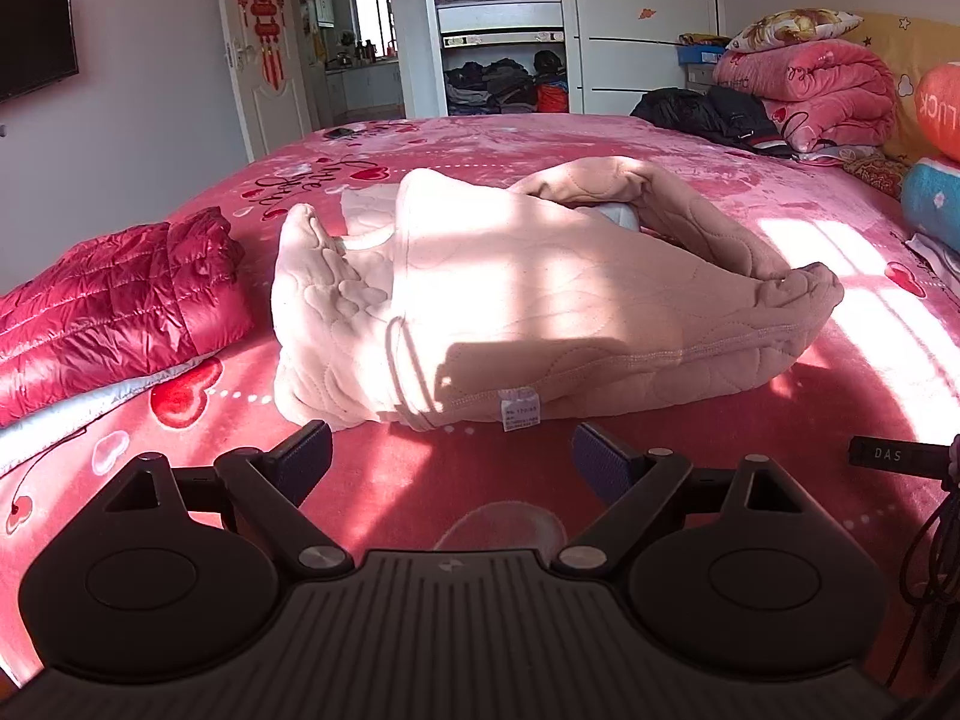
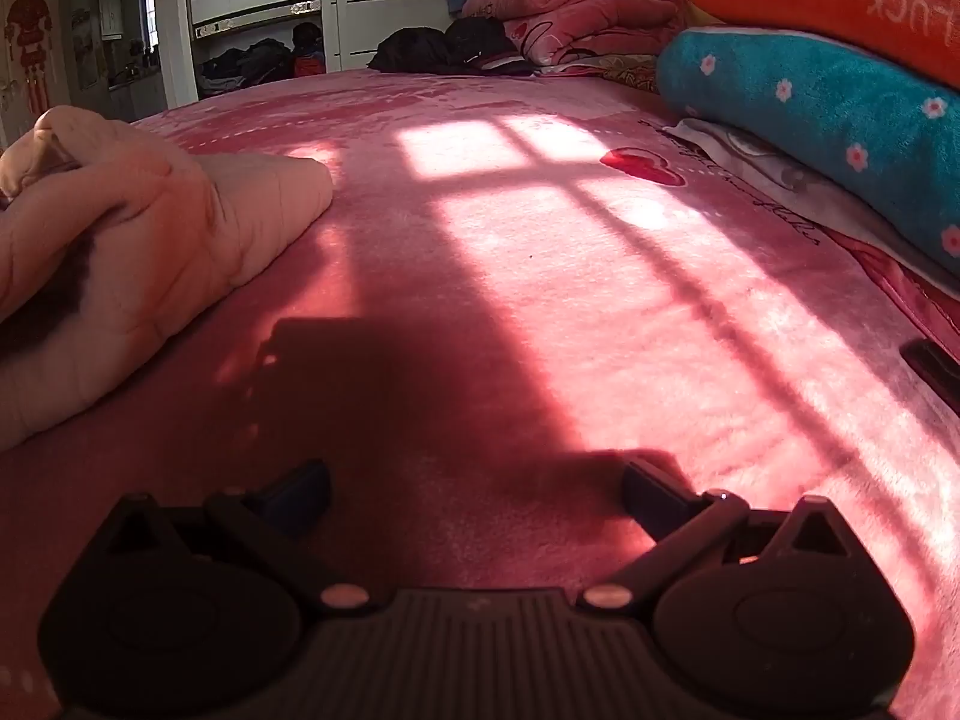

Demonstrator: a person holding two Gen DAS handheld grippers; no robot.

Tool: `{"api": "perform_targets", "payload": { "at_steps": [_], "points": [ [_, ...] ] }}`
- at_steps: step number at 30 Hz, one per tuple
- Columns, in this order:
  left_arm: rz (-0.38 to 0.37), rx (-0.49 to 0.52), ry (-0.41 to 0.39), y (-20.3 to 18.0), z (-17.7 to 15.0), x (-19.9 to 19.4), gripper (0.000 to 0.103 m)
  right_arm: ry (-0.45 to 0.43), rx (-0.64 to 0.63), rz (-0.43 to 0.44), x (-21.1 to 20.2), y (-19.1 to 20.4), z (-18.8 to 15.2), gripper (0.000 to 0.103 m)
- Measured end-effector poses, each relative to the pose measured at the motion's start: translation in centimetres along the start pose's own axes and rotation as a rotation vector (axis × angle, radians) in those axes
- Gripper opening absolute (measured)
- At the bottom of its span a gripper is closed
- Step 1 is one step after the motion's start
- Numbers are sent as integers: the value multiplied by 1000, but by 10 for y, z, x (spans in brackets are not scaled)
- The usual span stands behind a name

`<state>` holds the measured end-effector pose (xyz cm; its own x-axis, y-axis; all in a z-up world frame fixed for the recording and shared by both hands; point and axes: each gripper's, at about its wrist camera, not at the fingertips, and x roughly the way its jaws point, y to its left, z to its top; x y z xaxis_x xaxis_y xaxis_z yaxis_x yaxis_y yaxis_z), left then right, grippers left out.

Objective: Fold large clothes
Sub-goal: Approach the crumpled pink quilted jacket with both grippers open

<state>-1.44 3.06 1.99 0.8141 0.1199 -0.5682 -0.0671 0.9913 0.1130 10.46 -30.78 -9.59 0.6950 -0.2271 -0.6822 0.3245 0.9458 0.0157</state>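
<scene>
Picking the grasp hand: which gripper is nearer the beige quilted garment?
Left. The left gripper sits open just short of the beige quilted garment, facing its near hem. The right gripper, also open, faces bare bedspread, with the garment off to its left.

The left gripper (image 1: pixel 451 453) is tilted downward, its jaws spread wide with nothing between them, and its dark pads (image 1: pixel 312 450) touch nothing. The right gripper (image 2: pixel 477 489) is also angled downward, its jaws wide apart and empty. No hand or sleeve of the person shows in either wrist view.
</scene>
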Motion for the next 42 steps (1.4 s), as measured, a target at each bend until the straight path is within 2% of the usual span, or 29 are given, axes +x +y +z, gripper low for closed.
{"api": "perform_targets", "payload": {
  "at_steps": [3,5,8,17,24,31,36,42],
  "points": [
    [-1,-14,-14,13,0,-11,103,26,32,46,-14,2,-5,102],
    [0,-19,-27,22,2,-20,103,27,14,46,-25,9,-9,102],
    [7,-17,-45,31,2,-33,103,-32,-45,26,-50,24,-10,102],
    [40,-49,-85,74,5,-74,103,-187,-65,113,-143,57,-1,102],
    [57,-46,-114,95,13,-104,103,-230,-59,136,-193,69,5,102],
    [73,-69,-159,125,16,-134,103,-286,-82,212,-239,88,9,102],
    [114,-76,-184,139,18,-154,103,-315,-117,266,-268,109,10,102],
    [131,-105,-195,160,19,-167,103,-340,-170,326,-294,136,11,102]
  ]
}}
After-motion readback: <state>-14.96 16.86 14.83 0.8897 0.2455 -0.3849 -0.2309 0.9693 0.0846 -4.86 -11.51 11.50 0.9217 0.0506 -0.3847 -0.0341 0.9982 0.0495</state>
